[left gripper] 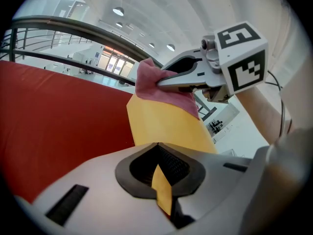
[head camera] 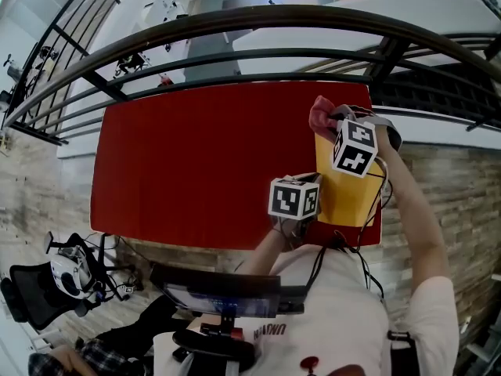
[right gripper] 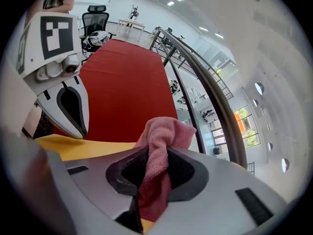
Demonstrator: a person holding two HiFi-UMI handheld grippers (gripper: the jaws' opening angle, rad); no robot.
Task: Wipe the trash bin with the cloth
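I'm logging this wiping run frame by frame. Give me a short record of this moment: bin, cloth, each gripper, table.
trash bin: yellow, at the table's right end
cloth: pink, bunched at the bin's top edge
left gripper: jaws closed on the bin's wall
right gripper: jaws closed on the cloth
table: red top, beside a curved railing

cloth atop bin, right end of table
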